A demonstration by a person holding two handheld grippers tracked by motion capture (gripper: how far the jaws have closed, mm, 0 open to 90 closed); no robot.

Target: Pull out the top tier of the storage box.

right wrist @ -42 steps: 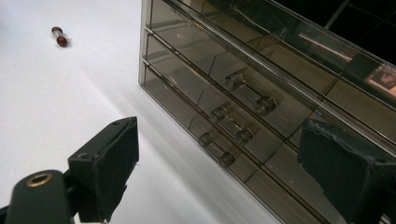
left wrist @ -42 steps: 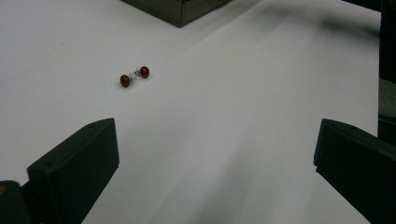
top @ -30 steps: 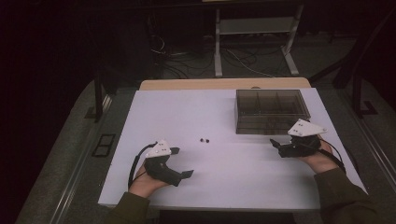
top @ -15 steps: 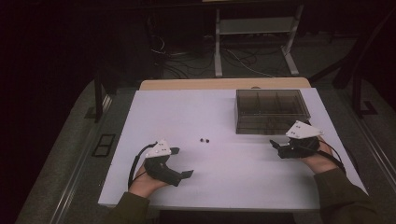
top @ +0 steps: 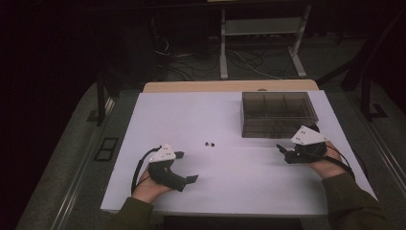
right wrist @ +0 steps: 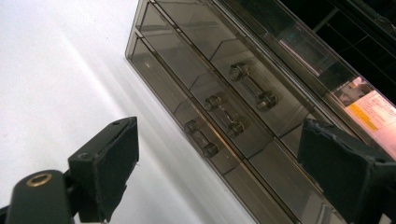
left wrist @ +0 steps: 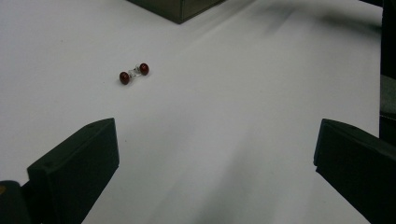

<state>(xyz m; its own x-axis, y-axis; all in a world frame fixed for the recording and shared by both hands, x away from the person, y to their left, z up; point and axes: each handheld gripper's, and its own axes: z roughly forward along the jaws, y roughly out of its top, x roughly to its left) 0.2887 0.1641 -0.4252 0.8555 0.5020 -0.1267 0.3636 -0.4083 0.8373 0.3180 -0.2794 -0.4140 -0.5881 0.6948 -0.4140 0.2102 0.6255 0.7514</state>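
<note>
Your left gripper (left wrist: 215, 154) has its fingers spread wide and empty; the red earrings (left wrist: 134, 73) lie on the white tabletop (top: 191, 115) ahead, toward the left finger (left wrist: 74, 168), untouched. Your right gripper (right wrist: 219, 163) gapes open, facing the smoky drawer box (right wrist: 224, 93).

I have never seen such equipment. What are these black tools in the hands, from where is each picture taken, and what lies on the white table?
A person holds a hand tool with two black jaws in each hand: the left gripper and the right gripper. Both are open and hold nothing. The high view looks down from above. The other two pictures come from small cameras riding on each gripper, looking between its jaws. On the white table lie a pair of small dark red earrings and a smoky clear drawer box. The right gripper's camera faces its drawer handles.
</note>
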